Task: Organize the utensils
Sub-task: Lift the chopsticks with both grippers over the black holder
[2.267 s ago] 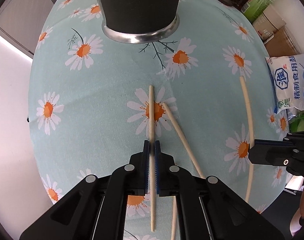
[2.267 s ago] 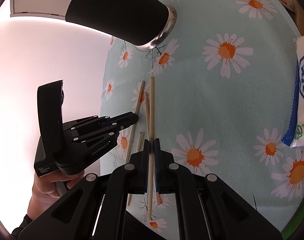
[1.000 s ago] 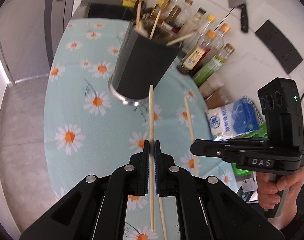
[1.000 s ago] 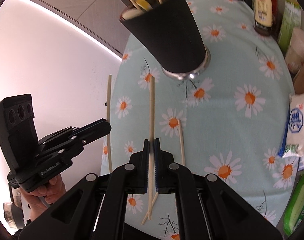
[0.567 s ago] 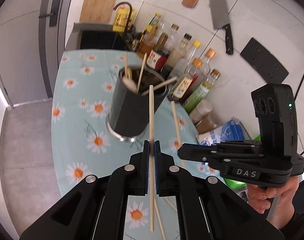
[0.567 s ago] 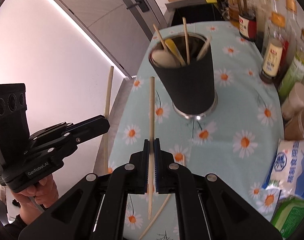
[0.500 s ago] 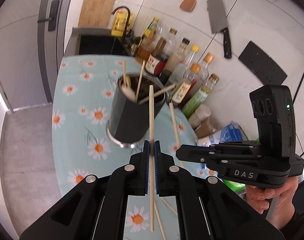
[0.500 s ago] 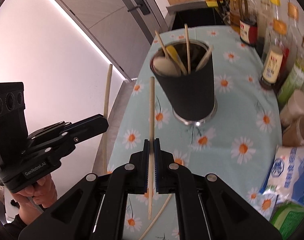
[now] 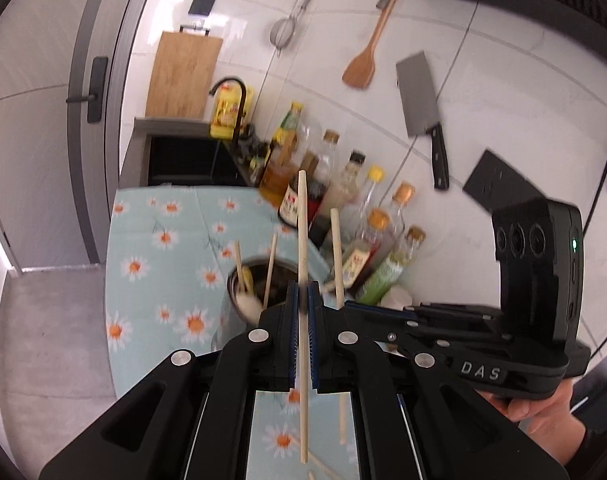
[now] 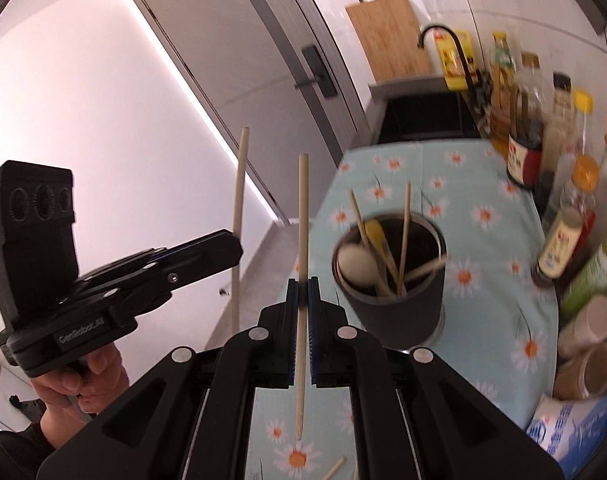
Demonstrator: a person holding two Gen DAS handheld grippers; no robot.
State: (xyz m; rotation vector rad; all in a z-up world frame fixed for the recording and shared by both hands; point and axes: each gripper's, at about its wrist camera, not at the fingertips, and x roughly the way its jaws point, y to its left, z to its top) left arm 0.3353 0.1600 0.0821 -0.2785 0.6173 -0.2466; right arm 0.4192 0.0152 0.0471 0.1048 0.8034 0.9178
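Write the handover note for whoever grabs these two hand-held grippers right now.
Left hand-held gripper: shut on a chopstick, held in the air.
Right hand-held gripper: shut on another chopstick, also in the air.
Black holder stands on the daisy tablecloth, already holding chopsticks and a spoon.
Left to do: drop both chopsticks into the holder, then collect at least one more lying on the cloth.

Pale-blue daisy-print tablecloth [image 10: 483,240], black utensil holder [image 10: 399,312].
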